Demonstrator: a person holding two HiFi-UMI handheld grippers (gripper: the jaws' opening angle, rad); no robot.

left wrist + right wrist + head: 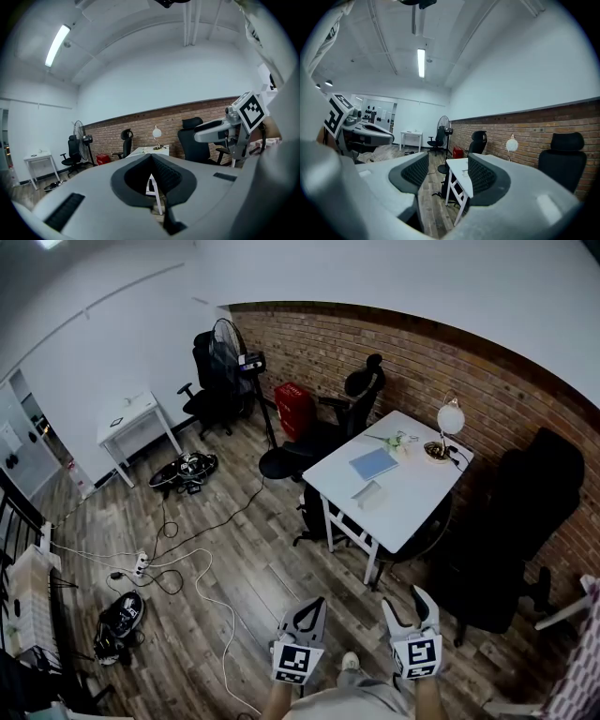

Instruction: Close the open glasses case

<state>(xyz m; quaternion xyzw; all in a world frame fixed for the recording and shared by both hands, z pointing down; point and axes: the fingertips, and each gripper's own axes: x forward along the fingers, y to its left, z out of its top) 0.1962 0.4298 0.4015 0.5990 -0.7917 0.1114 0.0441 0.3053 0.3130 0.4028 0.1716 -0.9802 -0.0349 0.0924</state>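
The glasses case [369, 495] is a small pale box lying near the front edge of the white table [412, 498], too far off to make out its lid. Both grippers hang low at the bottom of the head view, well short of the table and above the wooden floor. My left gripper [312, 608] [151, 161] has its jaws closed together and holds nothing. My right gripper [405, 604] [443, 171] stands open and empty, and the table's corner [458, 168] shows through the gap between its jaws.
On the table lie a blue book [373, 463], a globe desk lamp [449, 420] and a green sprig [397, 440]. Black office chairs [525, 521] stand round it against the brick wall. Cables [202, 568] and bags [183, 472] lie on the floor at left.
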